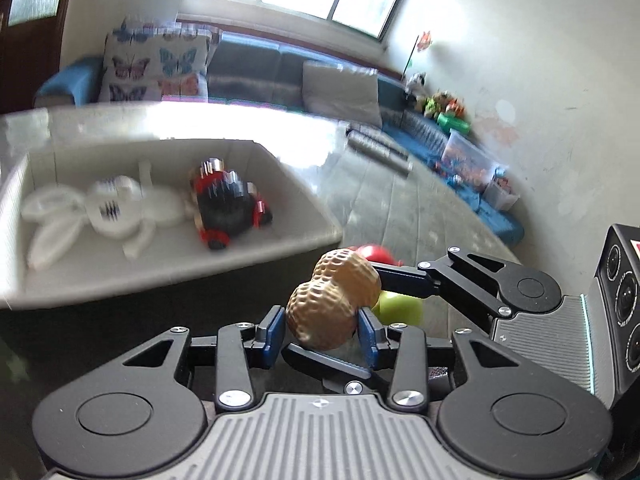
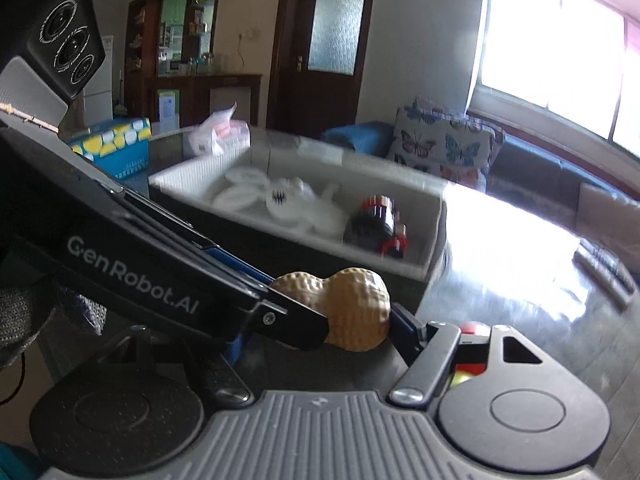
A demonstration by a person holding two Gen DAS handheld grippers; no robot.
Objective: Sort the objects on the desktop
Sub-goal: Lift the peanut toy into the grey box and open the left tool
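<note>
My left gripper is shut on a tan toy peanut, held between its blue pads above the table. The peanut also shows in the right wrist view, with the left gripper's body crossing in front of it. My right gripper reaches in from the right in the left wrist view, beside a red toy and a green toy; its fingertips are hidden. A white bin to the left holds a white plush rabbit and a black-and-red toy car.
The bin stands on a glossy table. A blue and yellow box and a plastic bag lie behind it. A blue sofa with cushions and floor toys are beyond.
</note>
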